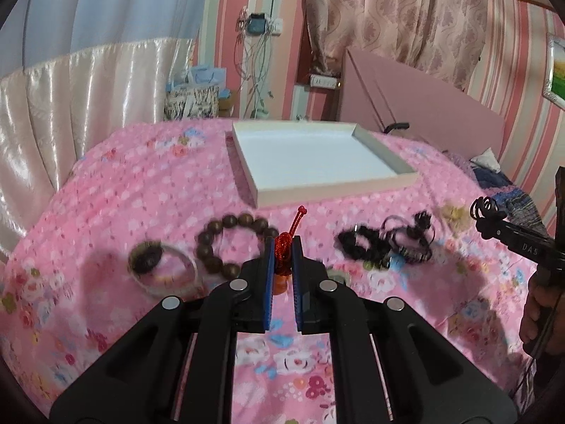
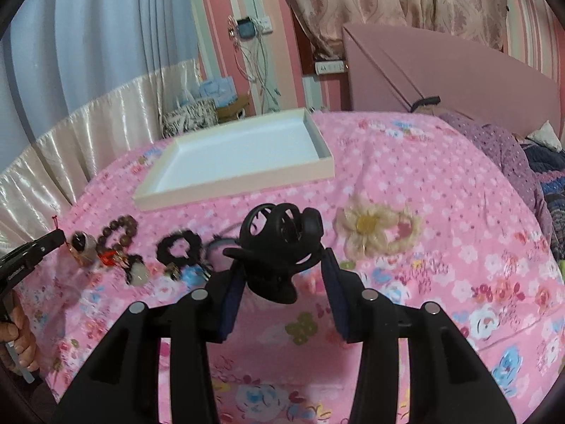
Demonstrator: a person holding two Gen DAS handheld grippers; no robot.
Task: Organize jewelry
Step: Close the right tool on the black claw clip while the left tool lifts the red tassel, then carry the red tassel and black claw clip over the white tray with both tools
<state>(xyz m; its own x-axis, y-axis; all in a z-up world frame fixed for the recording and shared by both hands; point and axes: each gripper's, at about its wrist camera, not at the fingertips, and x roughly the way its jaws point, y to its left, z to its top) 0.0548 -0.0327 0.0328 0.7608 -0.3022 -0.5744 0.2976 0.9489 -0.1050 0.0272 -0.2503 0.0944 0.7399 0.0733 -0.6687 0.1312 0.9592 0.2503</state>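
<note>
Left jaws: nearly closed, blue pads pinching a red knotted cord charm [image 1: 283,251] at the left gripper [image 1: 283,247]; a small orange bead hanging below the knot, a red tail sticking up past the tips.

Right jaws: partly open, spread about as wide as a black plastic claw hair clip [image 2: 279,247] wedged between the pads of the right gripper [image 2: 280,268]; clip raised clear of the bedspread.

Feel of the charm: light, limp, cord likely to swing; best gripped at the knot, as now, rather than at the loose tail.

Feel of the clip: light, stiff, smooth-shelled, likely to twist or slip if pinched on the curved prongs; flat body near the hinge the safer hold.

Just beyond the left jaws: brown wooden bead bracelet [image 1: 226,243], then a clear bangle [image 1: 166,272] with a dark piece on it, blurred.

Right of the charm: tangle of black hair ties and rings [image 1: 385,242], detail unclear.

Beside the clip: cream crocheted flower [image 2: 370,229] lying flat, apart from the rest.

Destination, as judged: shallow white tray [image 1: 317,190], nothing in it, farther back on the pink floral bedspread [image 1: 141,183].

Progress, as judged: early; nothing yet in the tray, both pieces held short of it.
</note>
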